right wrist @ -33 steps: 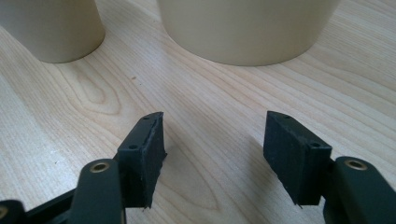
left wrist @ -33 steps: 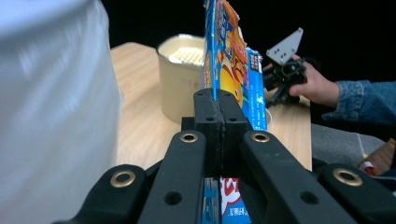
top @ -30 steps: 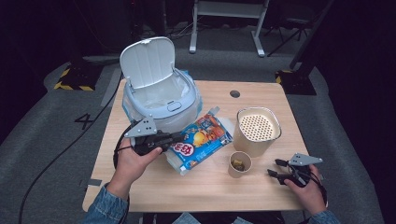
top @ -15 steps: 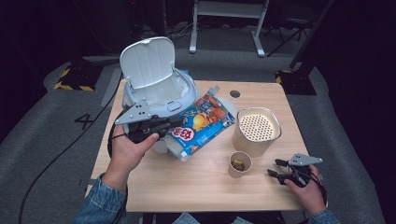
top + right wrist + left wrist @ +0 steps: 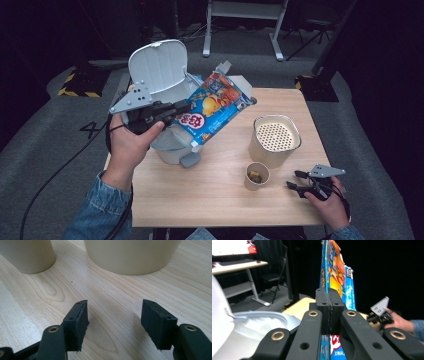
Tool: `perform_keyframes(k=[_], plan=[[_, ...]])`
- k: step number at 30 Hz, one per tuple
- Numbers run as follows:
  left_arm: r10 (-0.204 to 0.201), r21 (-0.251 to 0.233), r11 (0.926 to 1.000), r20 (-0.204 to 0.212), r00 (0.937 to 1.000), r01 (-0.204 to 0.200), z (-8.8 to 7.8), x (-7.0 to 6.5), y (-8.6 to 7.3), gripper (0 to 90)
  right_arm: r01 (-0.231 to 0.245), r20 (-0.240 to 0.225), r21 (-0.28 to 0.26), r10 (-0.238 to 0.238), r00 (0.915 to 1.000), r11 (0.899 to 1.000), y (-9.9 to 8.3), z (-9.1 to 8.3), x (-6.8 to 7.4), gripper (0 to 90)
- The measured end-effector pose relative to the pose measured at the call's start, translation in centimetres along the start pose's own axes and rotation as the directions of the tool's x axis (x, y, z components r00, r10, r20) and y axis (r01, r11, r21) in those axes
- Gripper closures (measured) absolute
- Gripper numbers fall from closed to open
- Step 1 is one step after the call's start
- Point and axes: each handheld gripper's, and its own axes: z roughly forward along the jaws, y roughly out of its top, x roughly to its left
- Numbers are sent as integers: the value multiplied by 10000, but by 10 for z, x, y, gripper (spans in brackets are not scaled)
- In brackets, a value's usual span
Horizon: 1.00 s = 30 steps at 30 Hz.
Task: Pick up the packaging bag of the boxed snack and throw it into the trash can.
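Box hangs above the table, tilted, its upper end toward the far side, over the white cooker with its lid raised. Left gripper pinches its lower edge, jaws pressed tight on the card; the left forearm rises from the near edge, wrist bent, knuckles toward the cooker. Right gripper rests low on the table near the small cup and the beige pot, jaws apart with nothing between them, though how wide is hard to judge.
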Motion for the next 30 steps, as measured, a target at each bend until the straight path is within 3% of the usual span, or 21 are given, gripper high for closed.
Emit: perform_keyframes(k=[9, 13, 18, 30], plan=[[176, -765, 9968, -669, 9976, -227, -8, 10, 29, 895, 0, 1, 2, 0, 10000, 10000, 0, 0, 0, 392], [415, -718, 9962, -1152, 9925, -500, -9, 11, 35, 895, 5, 3, -1, -5, 10000, 10000, 0, 0, 0, 392], [370, -881, 9949, -1296, 9909, -487, -10, 16, 40, 894, -16, 30, 5, 16, 10000, 10000, 0, 0, 0, 393], [-6, -1287, 9913, -2028, 9792, -260, -10, 50, 45, 894, -18, 26, 4, 18, 10000, 10000, 0, 0, 0, 393]])
